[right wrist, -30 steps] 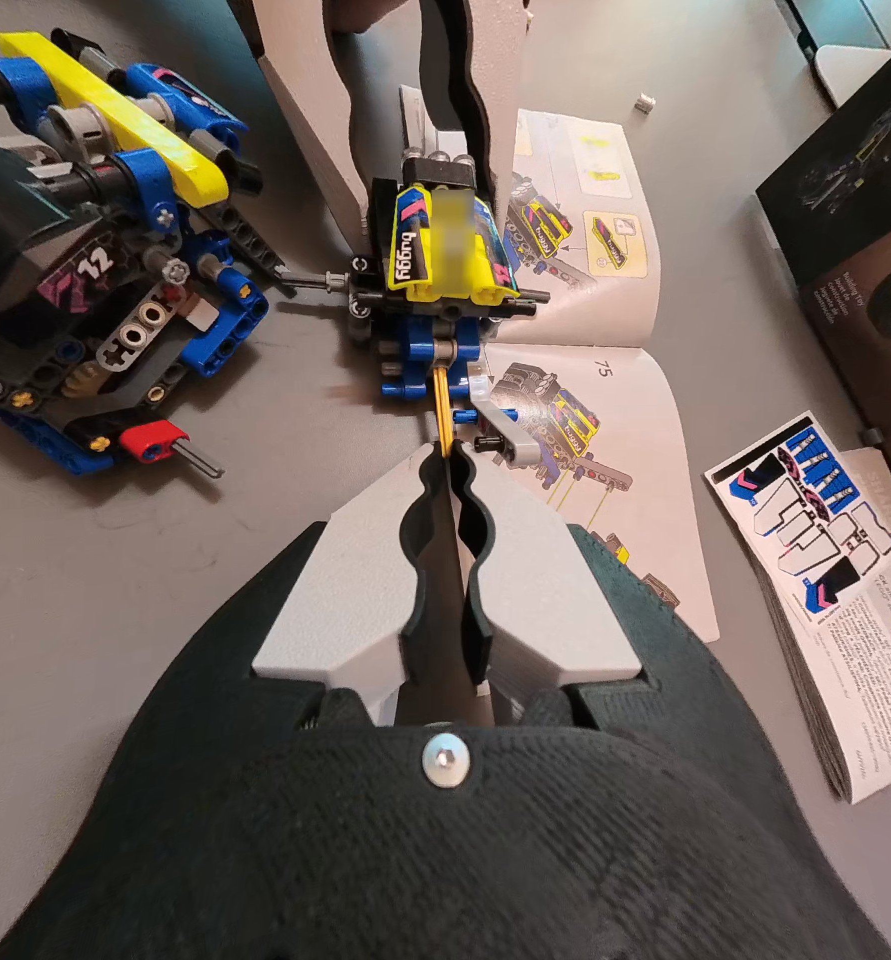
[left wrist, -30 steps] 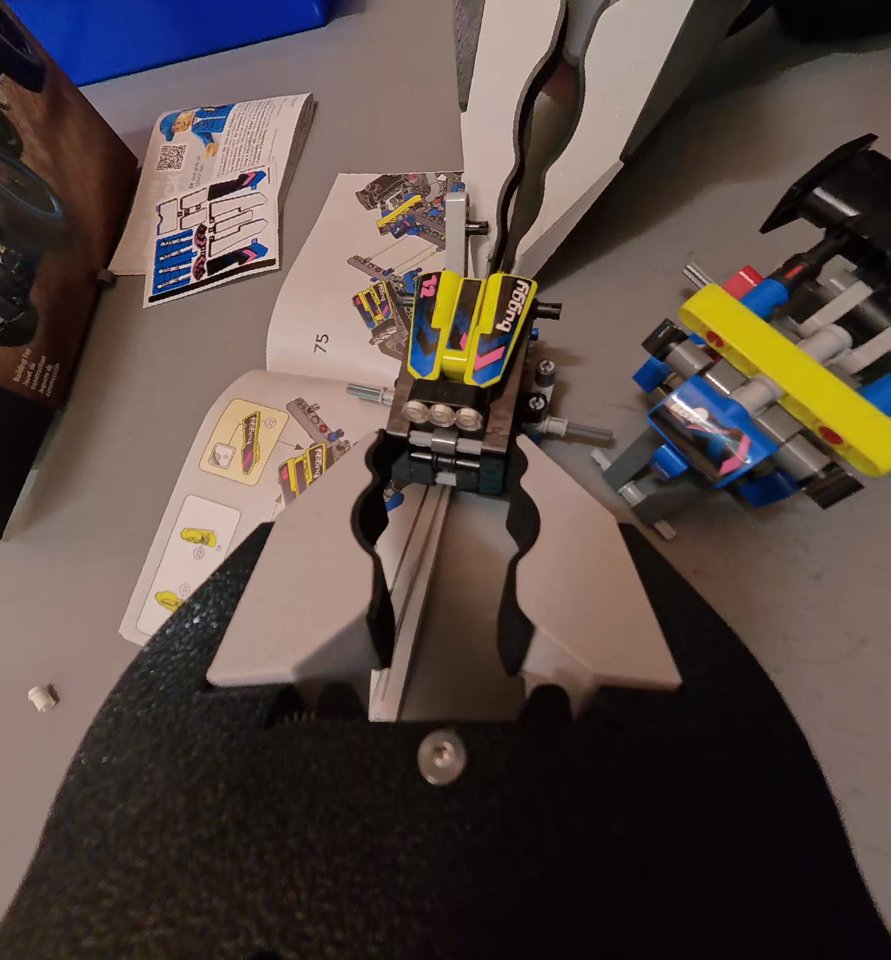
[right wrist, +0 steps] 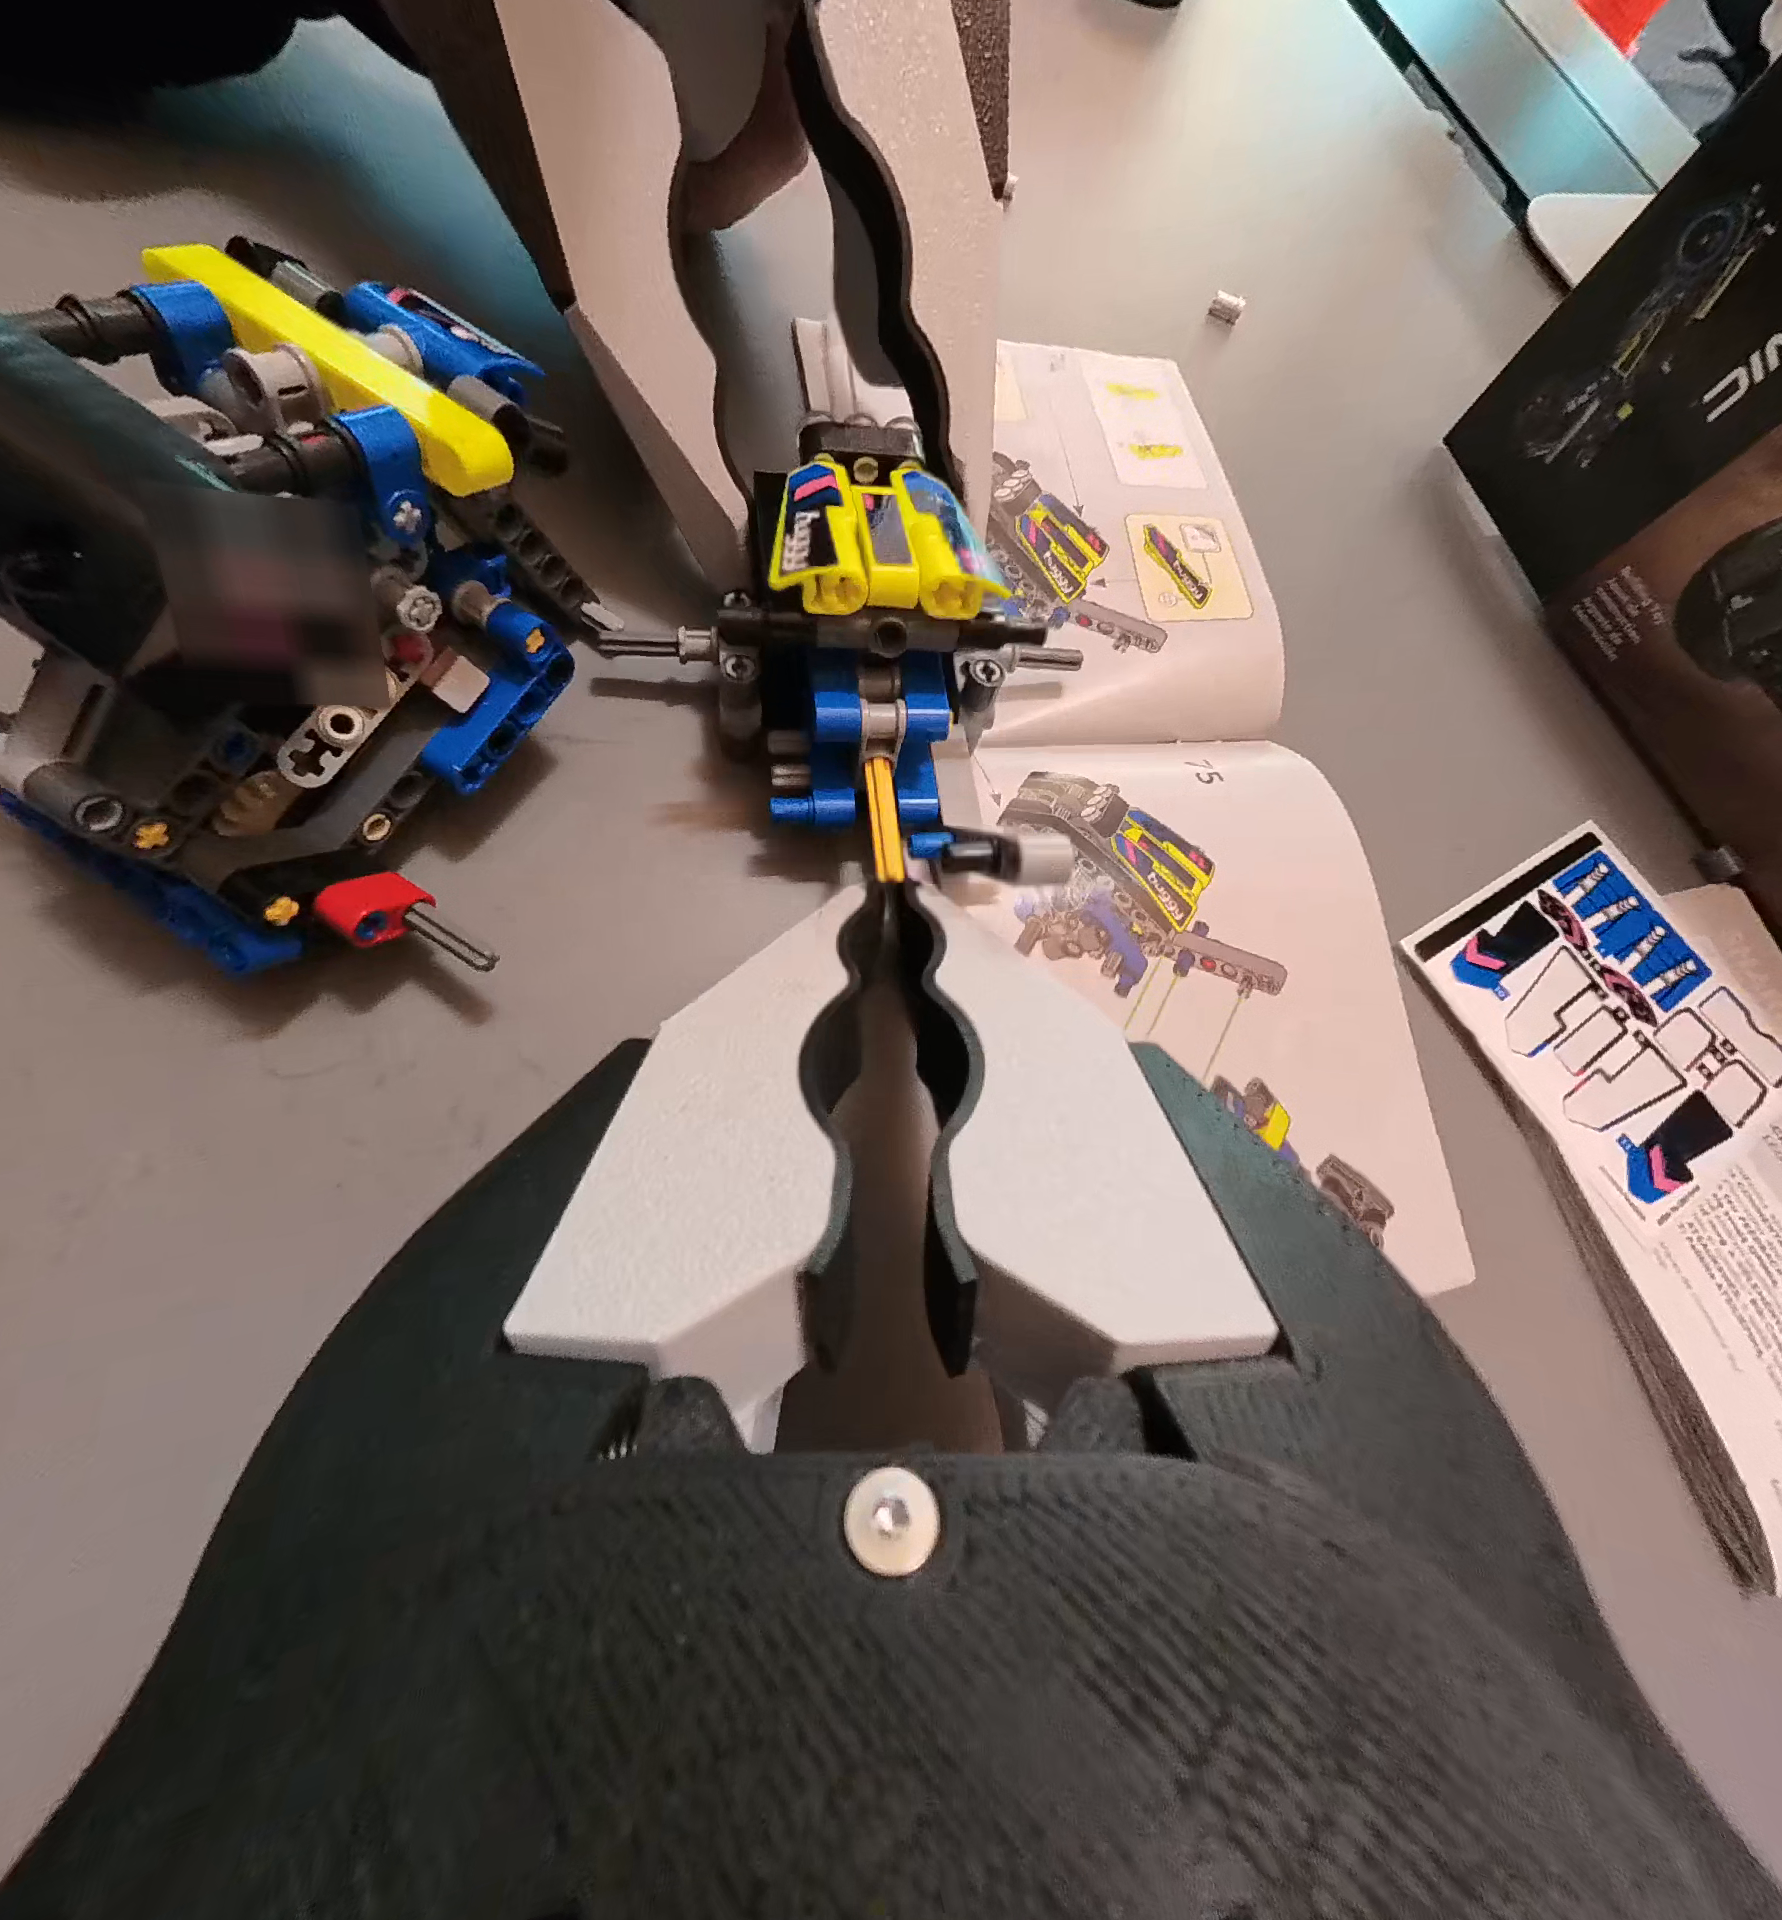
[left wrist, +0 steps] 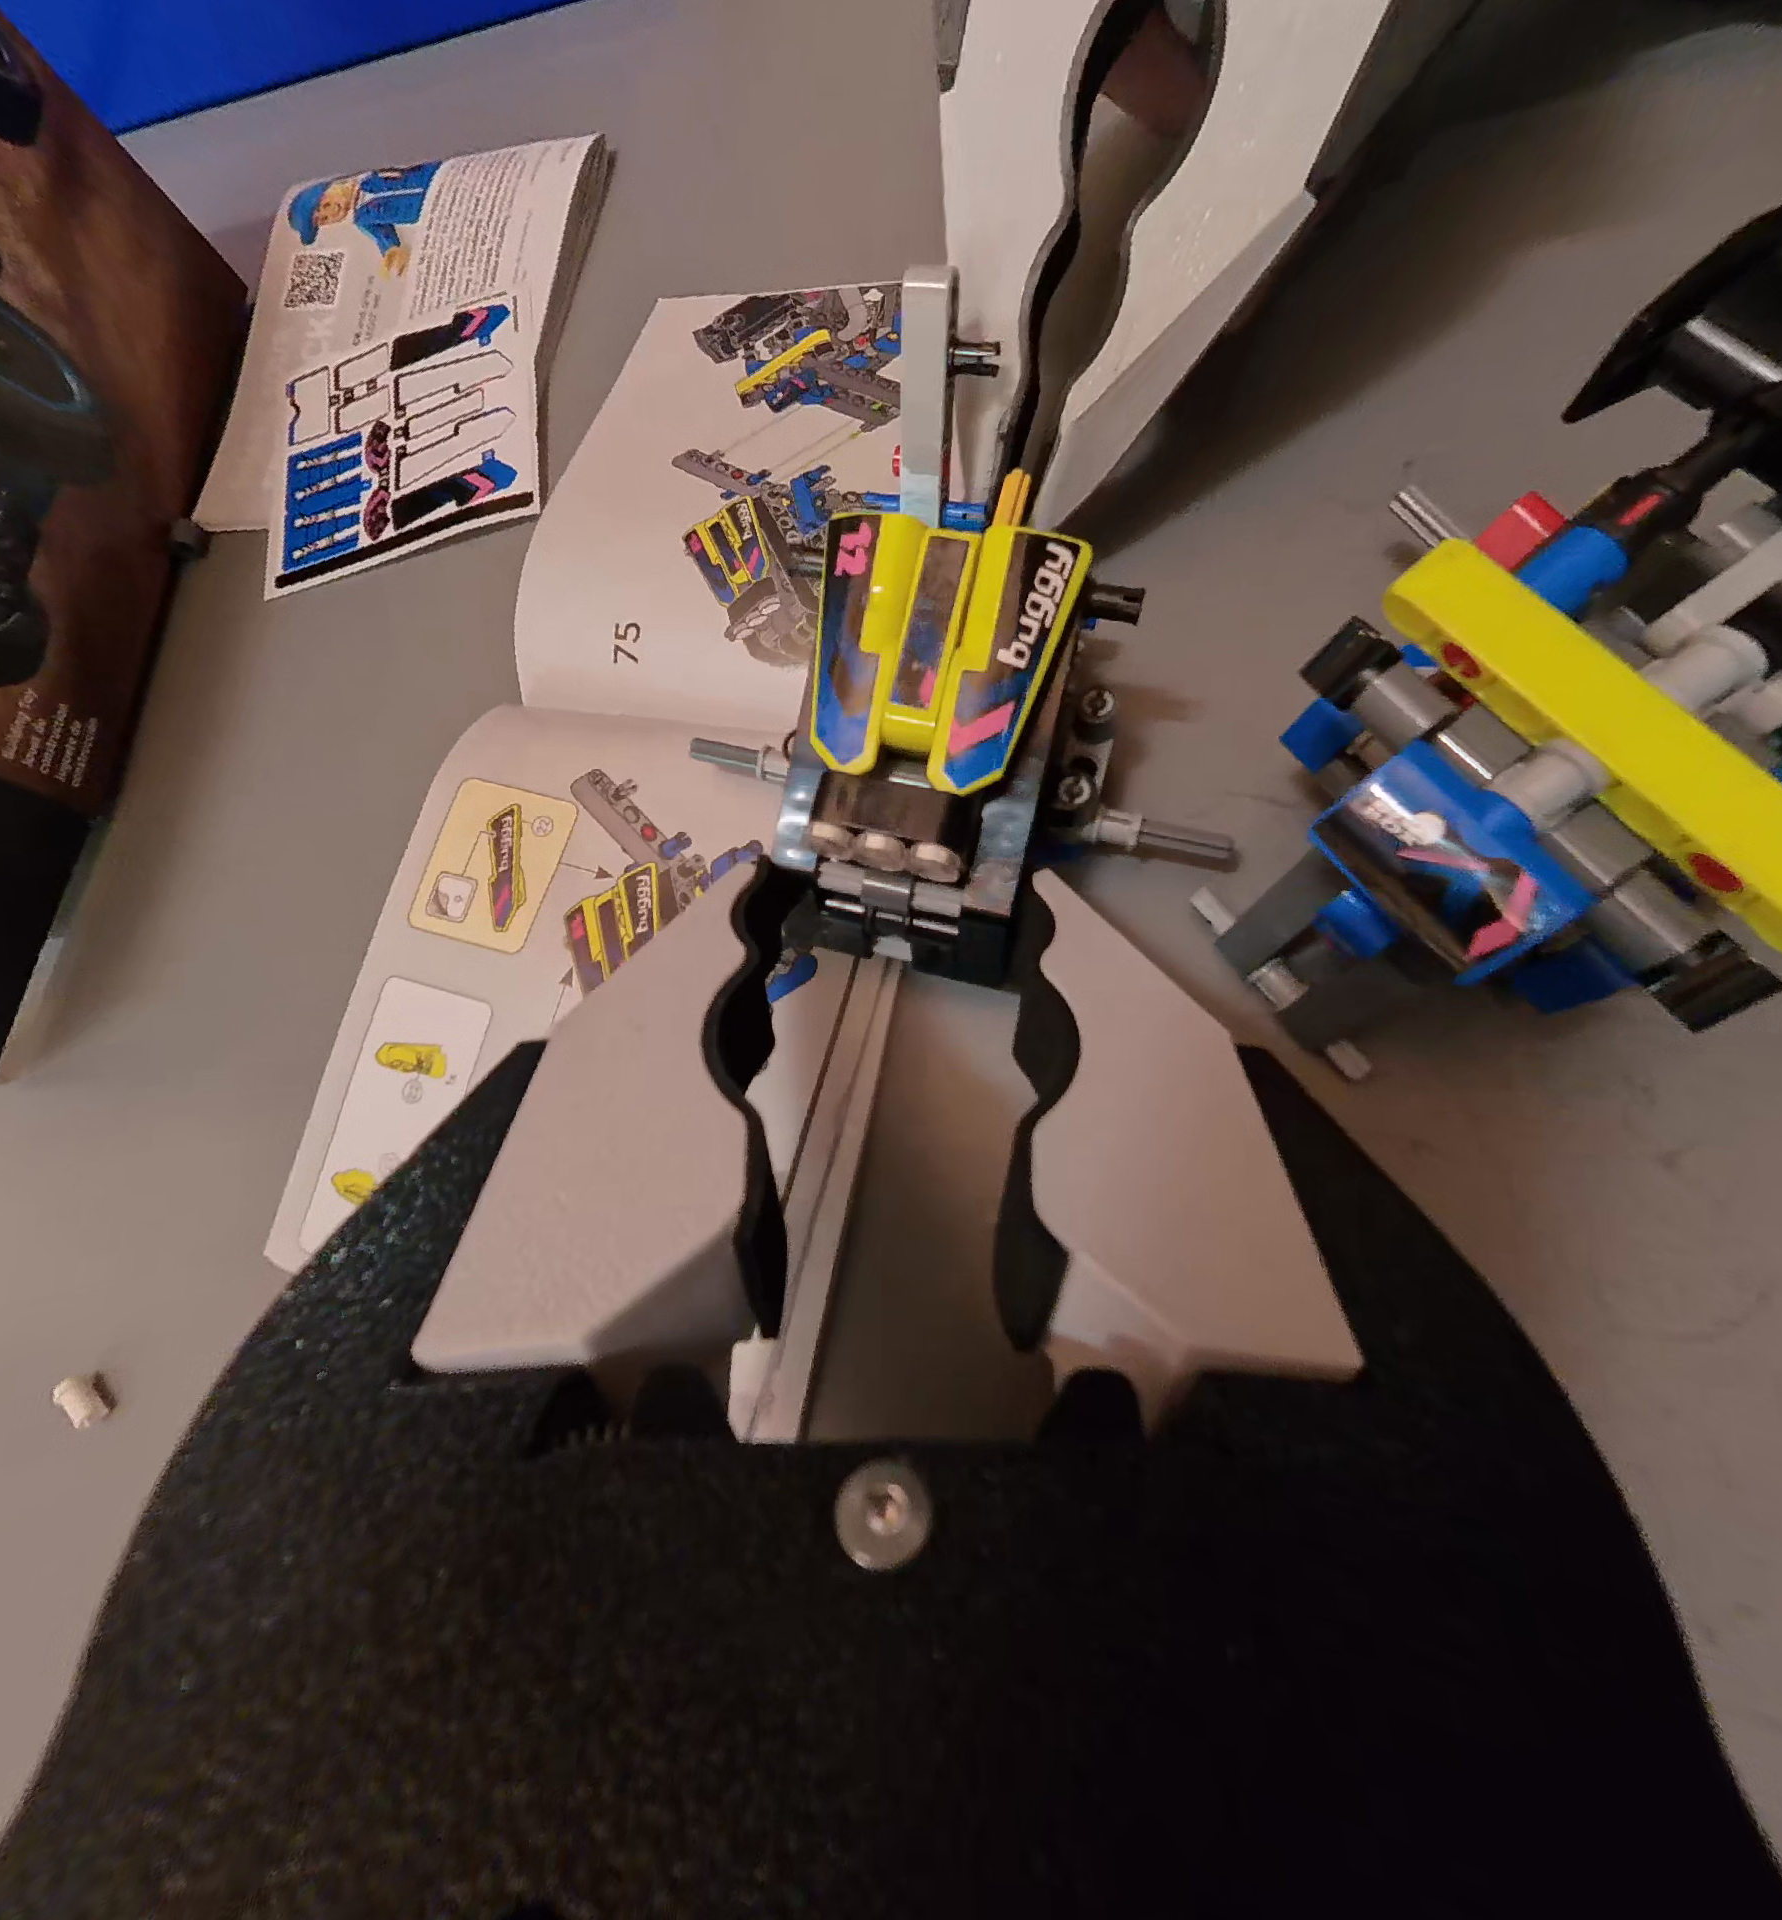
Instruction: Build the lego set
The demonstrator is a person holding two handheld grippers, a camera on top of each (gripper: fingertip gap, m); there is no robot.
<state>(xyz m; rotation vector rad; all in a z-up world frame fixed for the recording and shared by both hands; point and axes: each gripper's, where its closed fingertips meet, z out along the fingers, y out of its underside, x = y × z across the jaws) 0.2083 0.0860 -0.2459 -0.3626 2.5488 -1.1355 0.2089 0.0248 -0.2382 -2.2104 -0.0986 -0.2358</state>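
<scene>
Dim, warm indoor light from overhead. Soft, short shadows under the brick models on the grey bench (left wrist: pixel 243 810). Glare on the glossy blue sticker panel (left wrist: pixel 1427 862) and white booklet pages (right wrist: pixel 1178 582). Strong fisheye bending toward every edge. Slight motion blur on the grey connector (right wrist: pixel 1032 857); mosaic patch at left in the right wrist view.

Brick sub-assembly (left wrist: pixel 928 748): yellow stickered panels on a black-and-blue frame, grey axles out both sides, yellow axle (right wrist: pixel 882 826) protruding from one end, on an open booklet's edge.
</scene>
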